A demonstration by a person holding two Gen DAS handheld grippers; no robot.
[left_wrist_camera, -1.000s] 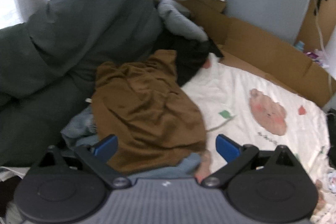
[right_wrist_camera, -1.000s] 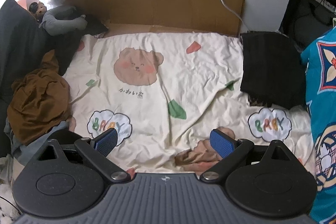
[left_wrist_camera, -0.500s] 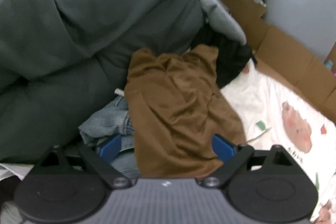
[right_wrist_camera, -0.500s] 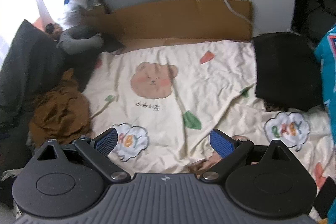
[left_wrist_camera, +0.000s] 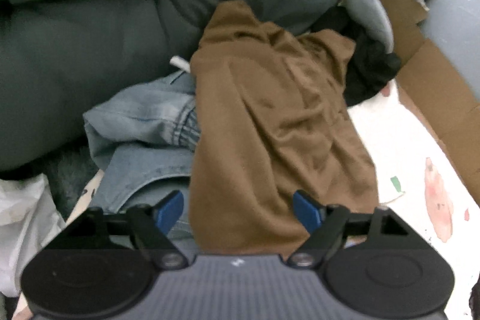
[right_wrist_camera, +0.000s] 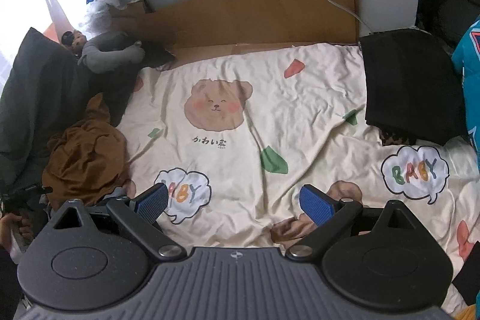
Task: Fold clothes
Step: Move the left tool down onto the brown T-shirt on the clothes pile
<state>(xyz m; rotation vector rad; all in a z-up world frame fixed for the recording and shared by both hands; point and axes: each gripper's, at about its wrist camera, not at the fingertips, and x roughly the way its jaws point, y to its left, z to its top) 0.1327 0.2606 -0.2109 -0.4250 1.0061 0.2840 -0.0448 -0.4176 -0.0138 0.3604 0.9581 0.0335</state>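
Observation:
A crumpled brown garment point(left_wrist_camera: 279, 122) lies in a heap on the bed's left side, over light blue jeans point(left_wrist_camera: 144, 122). My left gripper point(left_wrist_camera: 238, 212) hangs just above the brown garment's near edge. Its jaws are closing, with the cloth's hem between them and the blue pads not pressing on it. In the right wrist view the same brown garment point(right_wrist_camera: 87, 155) sits at the left edge of the cream bear-print sheet point(right_wrist_camera: 300, 116). My right gripper point(right_wrist_camera: 234, 200) hovers open over the sheet with nothing between its fingers.
A dark green duvet point(left_wrist_camera: 90, 20) is bunched behind the clothes, with a grey plush toy point(right_wrist_camera: 108, 54) and black cloth point(left_wrist_camera: 369, 74) beside it. Cardboard point(right_wrist_camera: 255, 14) lines the far edge. A folded black garment point(right_wrist_camera: 411, 92) lies at the right, next to teal fabric point(right_wrist_camera: 468, 74).
My left gripper has dropped closer to the brown garment, which now fills its view, and its jaws have narrowed. The right gripper's view has shifted slightly left, its jaws unchanged.

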